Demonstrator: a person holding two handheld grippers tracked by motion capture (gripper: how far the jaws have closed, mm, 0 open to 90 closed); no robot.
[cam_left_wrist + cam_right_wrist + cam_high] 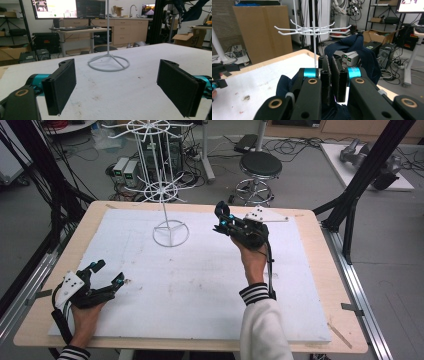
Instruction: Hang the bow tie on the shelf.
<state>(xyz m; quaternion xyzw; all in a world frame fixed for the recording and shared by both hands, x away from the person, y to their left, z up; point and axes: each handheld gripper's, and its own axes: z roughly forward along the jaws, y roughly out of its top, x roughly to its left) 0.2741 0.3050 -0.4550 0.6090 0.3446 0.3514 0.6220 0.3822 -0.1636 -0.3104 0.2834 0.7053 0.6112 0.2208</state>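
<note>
Left gripper (107, 272): rests low at the near left part of the table, held by the person's left hand (86, 317); its jaws stand wide apart with nothing between them. In the left gripper view the two black pads (62, 83) frame bare white surface, with the rack's ring base ahead.

Right gripper (220, 219): raised above the far middle of the table in the person's right hand (253, 257), a striped cuff and white sleeve (262, 325) behind it. Its jaws are nearly together, clamped on a dark navy cloth (354, 53).

Dark navy cloth: in the right gripper view it bunches around and behind the closed jaws, some of it hanging below them; it is held up off the table, just right of the rack.

White wire rack (161, 175): stands upright on a ring base on the far middle of the white board (200, 285), two tiers of hooked arms on a thin pole; the hooks I can see are bare.

Table (320, 265): pale wood rim around the white board, which carries a few dark smudges.

Beyond the table: a round black stool (260, 167) and cables on the floor.
</note>
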